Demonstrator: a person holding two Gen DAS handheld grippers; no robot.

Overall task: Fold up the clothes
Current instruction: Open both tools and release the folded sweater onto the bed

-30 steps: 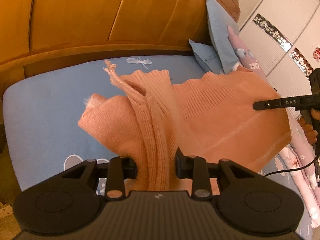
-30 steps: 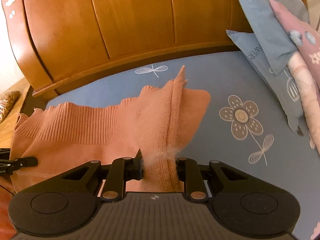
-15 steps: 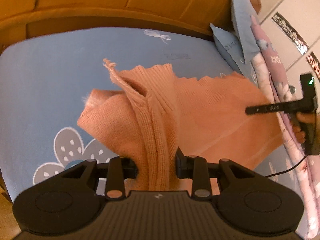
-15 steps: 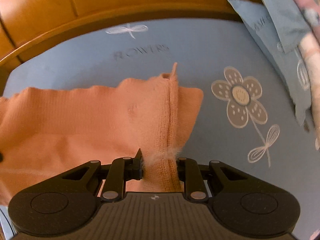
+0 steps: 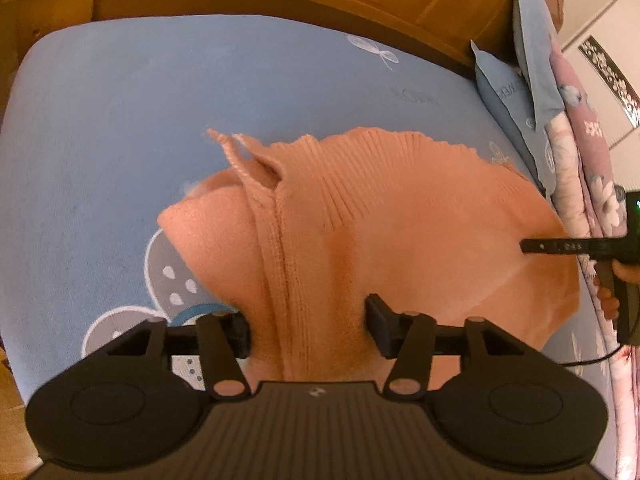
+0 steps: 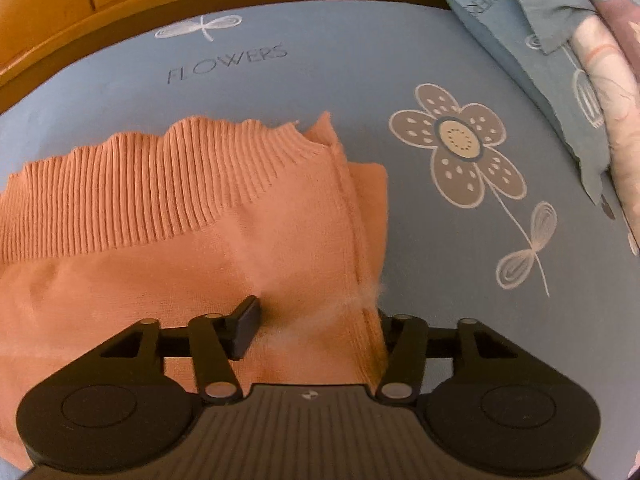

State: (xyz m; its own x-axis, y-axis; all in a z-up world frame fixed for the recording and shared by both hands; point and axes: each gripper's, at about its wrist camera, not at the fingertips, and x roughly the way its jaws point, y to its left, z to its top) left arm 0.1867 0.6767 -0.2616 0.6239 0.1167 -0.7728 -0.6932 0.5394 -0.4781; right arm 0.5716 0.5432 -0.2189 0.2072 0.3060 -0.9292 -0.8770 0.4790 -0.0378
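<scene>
An orange knit sweater [image 5: 400, 232] is lying spread on a blue flower-print bedsheet [image 5: 100, 140], its ribbed hem toward the wooden headboard [image 6: 48, 4]. The left gripper [image 5: 308, 326] is opening its jaws, a bunched seam of the sweater sitting loosely between them. The right gripper [image 6: 316, 330] is opening too, the sweater's side edge lying between its parted fingers. Pillows [image 6: 520, 40] are leaning at the right.

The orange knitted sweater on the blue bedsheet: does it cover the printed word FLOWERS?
No: the orange knitted sweater lies below the printed word FLOWERS, with bare blue bedsheet between them.
</scene>
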